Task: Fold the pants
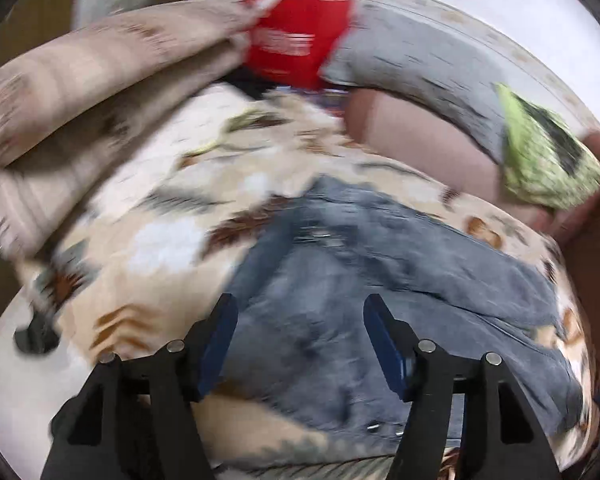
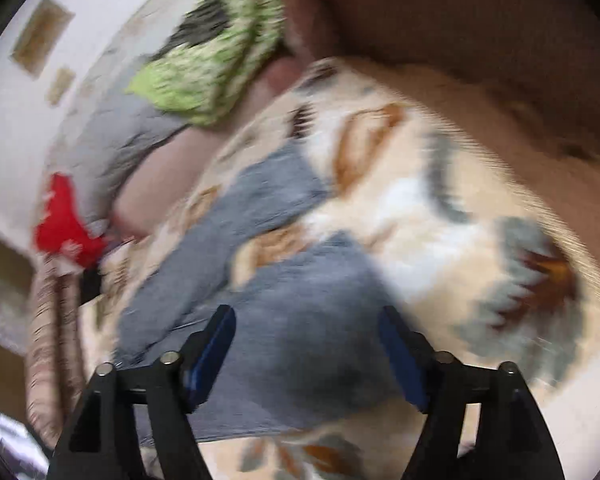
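Both the left gripper point(image 1: 300, 316) and right gripper point(image 2: 306, 326) hover wide and empty over the jeans point(image 1: 380, 264) on the patterned bedspread point(image 1: 148, 216), whose loose fold may slump unpinned

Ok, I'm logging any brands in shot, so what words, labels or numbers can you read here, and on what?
None can be read.
Red bag: white print, too blurred to read.
Jeans: no label or tag legible.
Patterned blanket: pattern only, no text.
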`<action>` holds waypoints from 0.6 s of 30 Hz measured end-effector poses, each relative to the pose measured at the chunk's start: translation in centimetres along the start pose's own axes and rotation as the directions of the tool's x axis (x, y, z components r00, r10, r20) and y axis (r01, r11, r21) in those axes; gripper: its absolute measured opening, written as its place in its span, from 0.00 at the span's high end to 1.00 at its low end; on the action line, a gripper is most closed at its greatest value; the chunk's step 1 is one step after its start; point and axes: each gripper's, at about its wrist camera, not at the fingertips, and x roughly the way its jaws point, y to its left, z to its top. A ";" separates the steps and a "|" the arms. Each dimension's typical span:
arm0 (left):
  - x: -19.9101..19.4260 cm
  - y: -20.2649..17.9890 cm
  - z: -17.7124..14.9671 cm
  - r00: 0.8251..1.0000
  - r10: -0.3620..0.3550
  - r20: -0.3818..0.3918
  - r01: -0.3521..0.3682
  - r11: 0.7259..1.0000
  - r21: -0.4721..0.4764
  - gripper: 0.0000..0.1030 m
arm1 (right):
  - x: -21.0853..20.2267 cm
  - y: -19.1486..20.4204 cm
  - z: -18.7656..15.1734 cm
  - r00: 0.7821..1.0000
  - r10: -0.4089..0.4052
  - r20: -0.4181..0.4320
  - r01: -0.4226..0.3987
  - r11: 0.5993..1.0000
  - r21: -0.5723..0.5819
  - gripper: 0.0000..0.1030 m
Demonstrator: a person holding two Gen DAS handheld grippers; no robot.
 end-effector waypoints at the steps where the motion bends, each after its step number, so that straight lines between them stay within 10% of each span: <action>1: 0.9 -0.9 0.0 1.000 -0.017 -0.022 0.018 0.999 0.028 0.32 | 1.7 -0.3 0.3 0.999 0.009 -0.047 -0.009 1.000 -0.001 0.21; 4: 6.8 -2.5 -1.7 0.978 0.005 -0.210 0.019 0.994 0.111 0.31 | 6.8 -3.1 0.2 0.961 -0.126 -0.246 0.142 0.989 0.047 0.25; 6: 10.8 -2.1 -3.8 0.942 0.075 -0.327 -0.021 0.986 0.165 0.29 | 5.6 -2.0 0.9 0.973 -0.106 -0.206 0.106 0.994 -0.009 0.25; 7: 10.3 -2.0 -4.1 0.965 0.070 -0.253 -0.024 0.983 0.181 0.25 | 4.8 -1.4 1.4 0.979 -0.099 -0.178 0.094 0.995 -0.036 0.25; 14: 10.2 -2.1 -4.2 0.970 0.081 -0.231 -0.033 0.978 0.206 0.24 | 7.9 -0.3 6.5 0.959 -0.226 -0.168 0.199 0.966 -0.164 0.26; 18: 10.1 -1.8 -4.4 0.973 0.068 -0.221 -0.020 0.977 0.214 0.23 | 12.3 0.3 5.8 0.918 -0.262 -0.297 0.187 0.948 -0.257 0.79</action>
